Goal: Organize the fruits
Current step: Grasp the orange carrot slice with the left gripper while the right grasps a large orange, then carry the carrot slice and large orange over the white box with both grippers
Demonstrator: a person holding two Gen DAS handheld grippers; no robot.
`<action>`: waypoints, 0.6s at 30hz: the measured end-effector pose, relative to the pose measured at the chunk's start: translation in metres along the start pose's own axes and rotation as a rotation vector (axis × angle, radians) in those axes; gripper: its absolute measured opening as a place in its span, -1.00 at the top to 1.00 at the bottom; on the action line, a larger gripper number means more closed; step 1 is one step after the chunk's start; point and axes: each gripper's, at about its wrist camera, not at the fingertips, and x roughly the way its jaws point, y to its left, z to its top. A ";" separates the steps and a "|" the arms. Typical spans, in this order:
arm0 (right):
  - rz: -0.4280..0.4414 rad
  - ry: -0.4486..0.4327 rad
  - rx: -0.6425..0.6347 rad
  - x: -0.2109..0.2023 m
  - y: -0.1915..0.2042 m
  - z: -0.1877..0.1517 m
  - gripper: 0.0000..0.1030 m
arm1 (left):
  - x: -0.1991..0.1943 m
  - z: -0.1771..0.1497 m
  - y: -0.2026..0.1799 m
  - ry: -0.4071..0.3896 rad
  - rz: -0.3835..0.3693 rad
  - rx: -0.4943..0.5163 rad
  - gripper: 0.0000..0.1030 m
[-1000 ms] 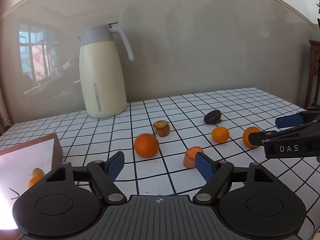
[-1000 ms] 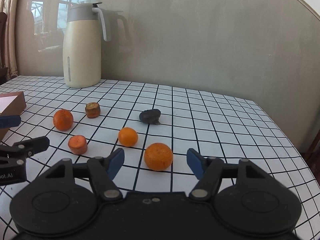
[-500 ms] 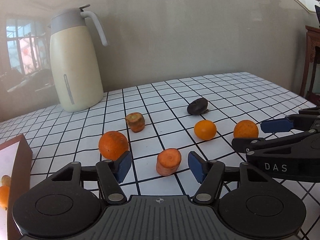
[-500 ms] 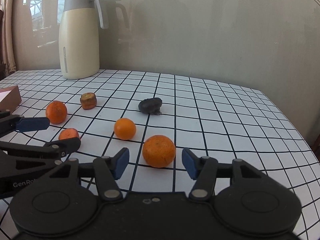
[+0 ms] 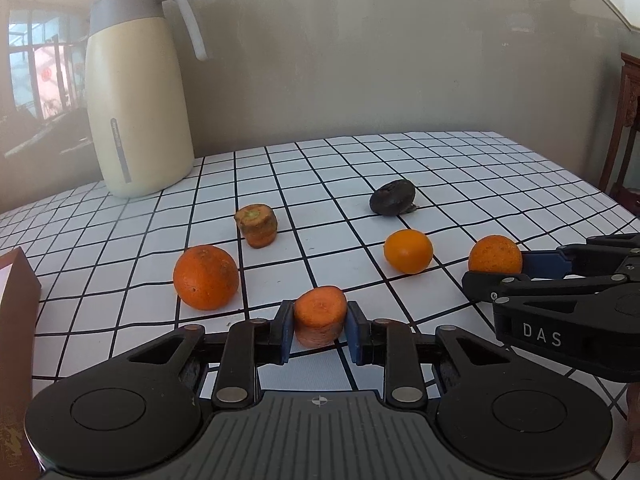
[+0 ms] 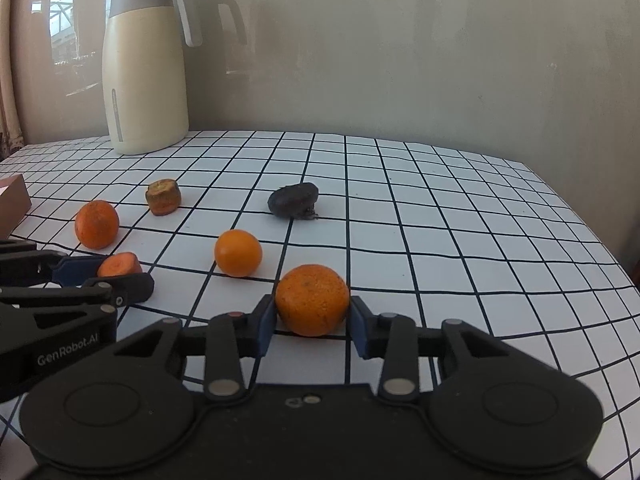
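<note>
The left gripper (image 5: 319, 330) had its blue pads pressed on both sides of a carrot piece (image 5: 320, 315) that sat on the checked table (image 5: 460, 168). The right gripper (image 6: 313, 326) squeezed a bumpy orange (image 6: 312, 299) the same way, low on the table. Between the two held things lay a smooth small orange (image 6: 238, 253), with bare squares around it. A bigger orange (image 5: 206, 277) sat just left of the carrot piece. Farther back were a brown carrot stub (image 5: 256, 225) and a dark fruit (image 5: 392, 197), well apart. A tall cream jug (image 5: 136, 92) stood by the wall. A brown box (image 5: 18, 320) stood at the left edge. The table's right side was open.
</note>
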 end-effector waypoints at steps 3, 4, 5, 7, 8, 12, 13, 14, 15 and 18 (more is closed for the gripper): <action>0.001 -0.006 0.004 -0.002 0.000 0.002 0.45 | -0.003 -0.001 0.003 -0.016 -0.005 -0.013 0.47; -0.001 -0.013 0.004 -0.004 0.000 0.002 0.45 | -0.004 -0.001 0.003 -0.024 -0.005 -0.013 0.47; -0.005 -0.017 0.003 -0.005 0.001 0.003 0.45 | -0.006 -0.001 0.003 -0.028 -0.006 -0.012 0.47; -0.013 -0.025 0.002 -0.008 0.001 0.003 0.45 | -0.009 -0.002 0.002 -0.029 -0.011 -0.006 0.47; -0.014 -0.028 0.003 -0.010 0.000 0.004 0.45 | -0.010 -0.003 0.002 -0.029 -0.015 -0.006 0.47; -0.021 -0.054 0.004 -0.019 0.001 0.007 0.45 | -0.025 -0.001 0.005 -0.052 -0.018 -0.001 0.47; -0.021 -0.061 0.005 -0.022 0.002 0.008 0.45 | -0.029 0.000 0.006 -0.060 -0.019 -0.002 0.47; -0.021 -0.070 0.002 -0.025 0.003 0.009 0.45 | -0.034 0.001 0.008 -0.068 -0.015 -0.002 0.47; -0.021 -0.078 -0.003 -0.028 0.005 0.010 0.45 | -0.039 0.002 0.010 -0.075 -0.014 -0.001 0.47; -0.011 -0.098 -0.017 -0.039 0.011 0.013 0.45 | -0.056 0.004 0.018 -0.101 -0.007 -0.001 0.47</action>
